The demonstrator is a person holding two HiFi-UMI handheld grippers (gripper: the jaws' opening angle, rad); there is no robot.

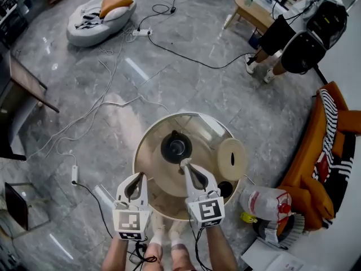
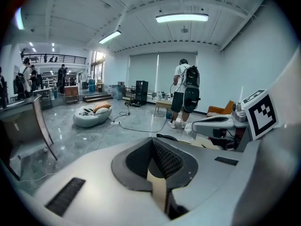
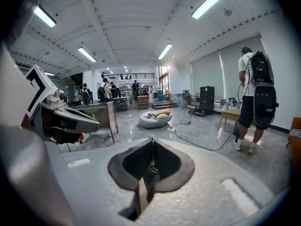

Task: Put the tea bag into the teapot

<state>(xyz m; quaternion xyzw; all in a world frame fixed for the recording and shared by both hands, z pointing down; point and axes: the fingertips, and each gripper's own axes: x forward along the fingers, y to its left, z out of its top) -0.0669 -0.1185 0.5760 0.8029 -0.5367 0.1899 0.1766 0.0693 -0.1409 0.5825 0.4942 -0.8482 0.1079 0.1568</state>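
Round table point(image 1: 148, 168) sits mid-frame in the head view. Black teapot point(image 1: 176, 147) stands on it, a little toward 11 o'clock from the table's centre. Its top looks open, with a pale glint inside.

Tea bag: can't be made out in any view, neither on the table nor at the tongs.

Left tongs point(image 1: 137, 176) are clenched. In the left gripper view the tips meet with nothing between them, only beige table showing through the lower gap. They are over the table's 7 o'clock edge, well apart from the teapot.

Right tongs point(image 1: 184, 164) are clenched too. In the right gripper view the pads are together and no held thing is clear. The tips point toward 12 o'clock and are just beside the teapot, at its 5 o'clock.

Round wooden disc point(image 1: 232, 158) lies at the table's 3 o'clock rim. A dark cup-like thing point(image 1: 224, 189) is at 5 o'clock, details unclear.

On the floor:
- Plastic bottle point(image 1: 264, 201) off the table's 4 o'clock.
- Orange sofa point(image 1: 316, 168) at 3 o'clock.
- Grey beanbag point(image 1: 98, 17) far off at 11 o'clock.
- Person with a backpack point(image 1: 307, 30) at 1 o'clock.
- Cables point(image 1: 186, 52) across the tiles at 12 o'clock.
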